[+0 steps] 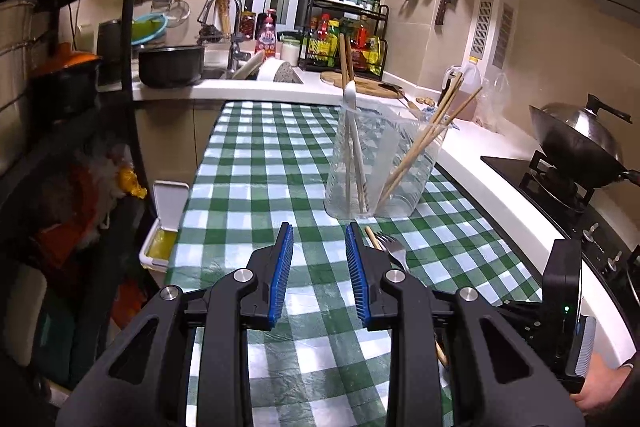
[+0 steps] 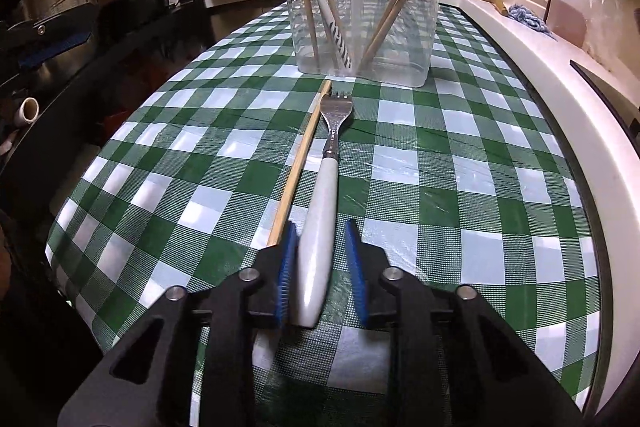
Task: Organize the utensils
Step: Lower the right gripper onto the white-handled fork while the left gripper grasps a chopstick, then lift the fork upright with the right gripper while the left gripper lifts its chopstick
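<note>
Lying on a green checked tablecloth [image 2: 460, 167], a white-handled fork [image 2: 320, 227] points at a clear plastic container [image 2: 360, 7]. The left wrist view shows the left gripper [image 1: 320, 251] hovering, fingers parted narrowly around nothing, with only the fork's tines peeking past its right finger. The right wrist view shows the whole fork between the right gripper's [image 2: 321, 247] fingers: the left pad touches the handle, the right pad stands clear. A single chopstick [image 2: 300, 163] lies just beside the fork.
</note>
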`<move>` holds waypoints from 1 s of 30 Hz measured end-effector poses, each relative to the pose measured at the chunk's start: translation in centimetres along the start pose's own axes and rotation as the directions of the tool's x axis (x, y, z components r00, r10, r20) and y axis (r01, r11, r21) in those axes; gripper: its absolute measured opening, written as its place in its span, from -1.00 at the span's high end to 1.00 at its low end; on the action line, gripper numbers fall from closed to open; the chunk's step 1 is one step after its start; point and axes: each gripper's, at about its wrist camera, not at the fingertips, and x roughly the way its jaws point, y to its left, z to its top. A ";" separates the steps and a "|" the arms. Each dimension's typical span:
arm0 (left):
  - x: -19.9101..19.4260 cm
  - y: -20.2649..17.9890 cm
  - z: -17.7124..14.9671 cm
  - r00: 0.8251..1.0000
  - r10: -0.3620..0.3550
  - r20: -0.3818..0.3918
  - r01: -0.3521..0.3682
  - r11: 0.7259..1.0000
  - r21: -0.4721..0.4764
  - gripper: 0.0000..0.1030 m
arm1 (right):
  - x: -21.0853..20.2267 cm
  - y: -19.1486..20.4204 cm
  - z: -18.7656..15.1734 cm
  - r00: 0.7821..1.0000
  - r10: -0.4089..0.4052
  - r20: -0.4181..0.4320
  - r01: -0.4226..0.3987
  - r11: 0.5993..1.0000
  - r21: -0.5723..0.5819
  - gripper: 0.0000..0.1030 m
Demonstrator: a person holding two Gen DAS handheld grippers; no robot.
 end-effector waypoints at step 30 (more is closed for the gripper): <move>5.9 -5.7 -8.1 0.962 0.068 -0.264 -0.050 0.996 0.073 0.87 | -1.8 -4.3 -1.4 0.997 -0.070 -0.015 0.071 0.987 0.146 0.66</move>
